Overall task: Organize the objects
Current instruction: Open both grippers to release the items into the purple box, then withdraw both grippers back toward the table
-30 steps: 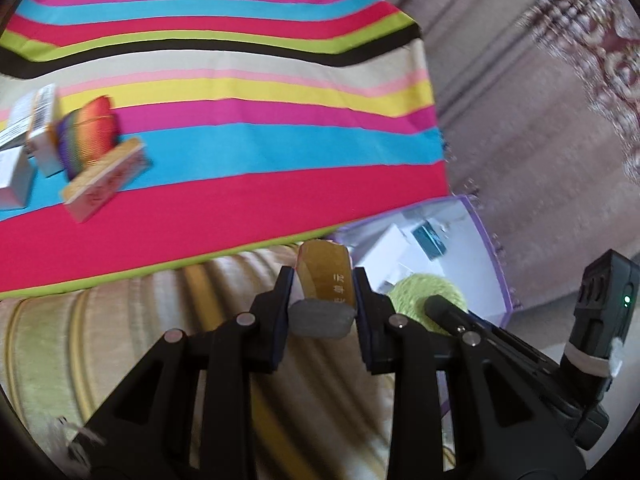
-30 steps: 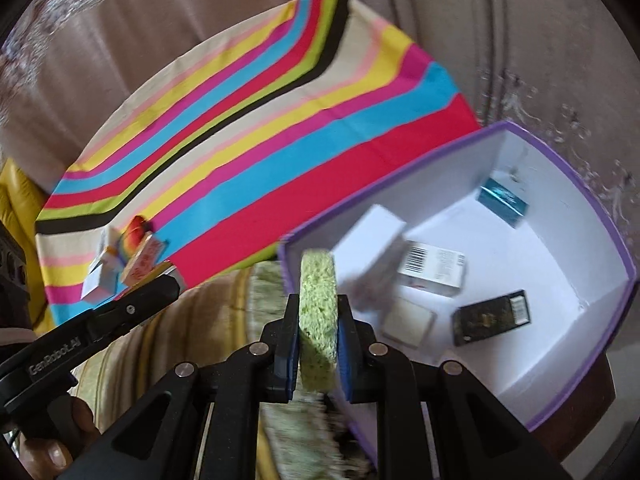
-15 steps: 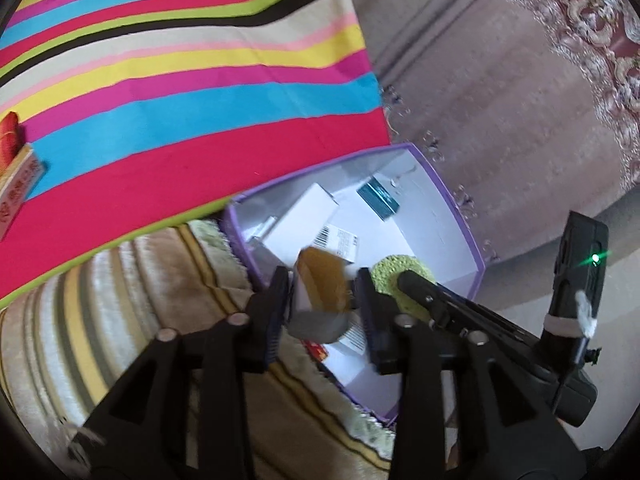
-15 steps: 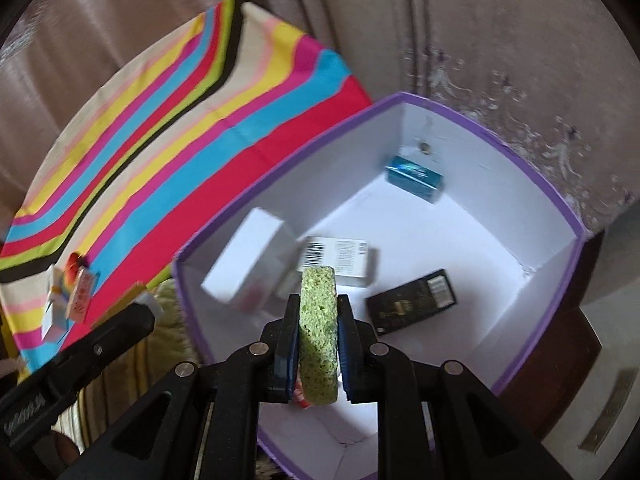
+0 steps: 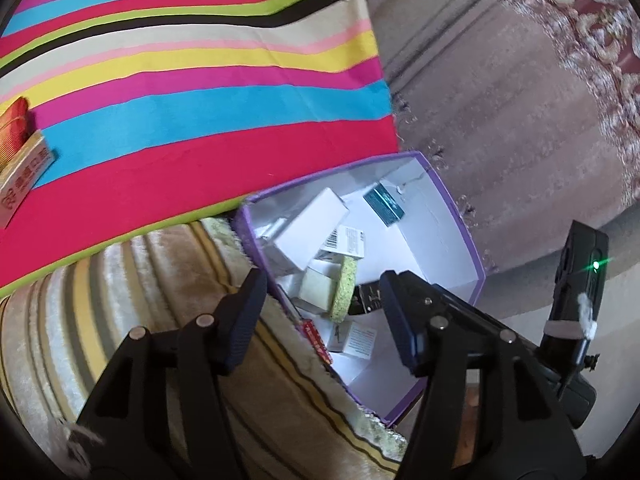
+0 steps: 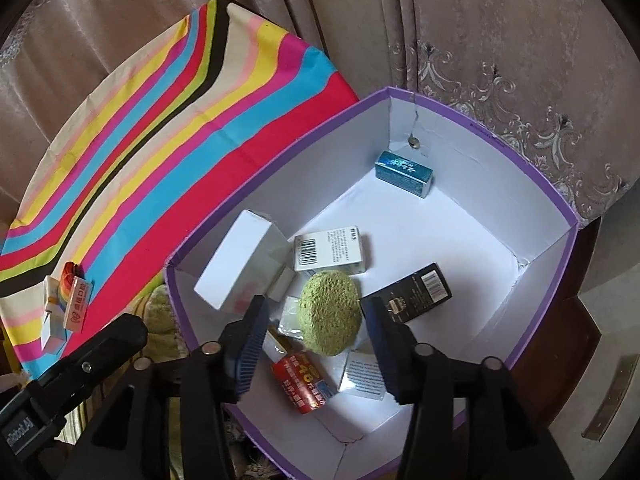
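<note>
Both tongs (image 6: 316, 332) opened, sponge (image 6: 330, 312) dropped into box (image 6: 540, 184).

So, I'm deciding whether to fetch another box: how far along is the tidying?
Mostly underway. Done: several cartons and the green sponge lie in the purple box. In hand: nothing; the left gripper and right gripper have just been opening their jaws, now empty. Left: small boxes on the striped cloth. The box has room.
</note>
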`<state>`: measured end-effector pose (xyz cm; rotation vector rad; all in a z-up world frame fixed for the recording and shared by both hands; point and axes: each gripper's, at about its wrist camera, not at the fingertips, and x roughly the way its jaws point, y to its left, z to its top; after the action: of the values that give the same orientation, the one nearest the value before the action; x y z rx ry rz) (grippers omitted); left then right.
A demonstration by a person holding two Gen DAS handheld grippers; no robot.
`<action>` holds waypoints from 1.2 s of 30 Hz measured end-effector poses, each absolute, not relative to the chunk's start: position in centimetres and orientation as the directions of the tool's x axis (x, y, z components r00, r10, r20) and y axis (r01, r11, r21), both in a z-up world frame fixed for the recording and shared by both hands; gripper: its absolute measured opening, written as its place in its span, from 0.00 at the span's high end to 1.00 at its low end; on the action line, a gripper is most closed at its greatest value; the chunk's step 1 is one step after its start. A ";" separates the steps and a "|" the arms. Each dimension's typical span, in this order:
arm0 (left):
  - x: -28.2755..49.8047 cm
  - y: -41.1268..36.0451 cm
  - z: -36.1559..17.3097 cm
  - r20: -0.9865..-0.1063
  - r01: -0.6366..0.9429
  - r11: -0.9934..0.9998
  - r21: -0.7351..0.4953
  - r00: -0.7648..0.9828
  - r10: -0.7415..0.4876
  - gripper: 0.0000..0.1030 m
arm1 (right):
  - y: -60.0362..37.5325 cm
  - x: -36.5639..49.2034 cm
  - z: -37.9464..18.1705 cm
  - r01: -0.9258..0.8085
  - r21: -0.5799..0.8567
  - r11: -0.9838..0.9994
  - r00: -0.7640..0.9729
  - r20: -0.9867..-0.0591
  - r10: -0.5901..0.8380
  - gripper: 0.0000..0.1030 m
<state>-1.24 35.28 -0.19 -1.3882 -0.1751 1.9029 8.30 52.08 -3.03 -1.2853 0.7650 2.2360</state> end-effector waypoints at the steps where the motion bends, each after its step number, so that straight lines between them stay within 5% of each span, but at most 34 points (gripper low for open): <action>1: -1.5 34.8 -0.2 -0.761 -0.481 -0.712 -0.512 -0.131 0.636 0.39 | 51.9 8.1 -2.9 -0.614 0.240 -0.752 -0.467 -0.878 0.101 0.47; 15: -4.2 26.7 0.0 -0.759 -0.315 -0.806 -0.501 -0.286 0.584 0.37 | 44.8 4.2 -1.1 -0.439 0.178 -0.881 -0.489 -0.870 0.067 0.36; 36: -6.6 13.4 -0.6 -0.766 -0.045 -0.869 -0.492 -0.452 0.457 0.17 | 36.2 -0.8 -1.2 -0.185 0.093 -0.978 -0.482 -0.876 0.008 0.26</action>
<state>-6.57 13.45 -0.60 -1.4371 -0.5903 2.3733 -0.75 36.21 -1.20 -1.5354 0.2655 2.5977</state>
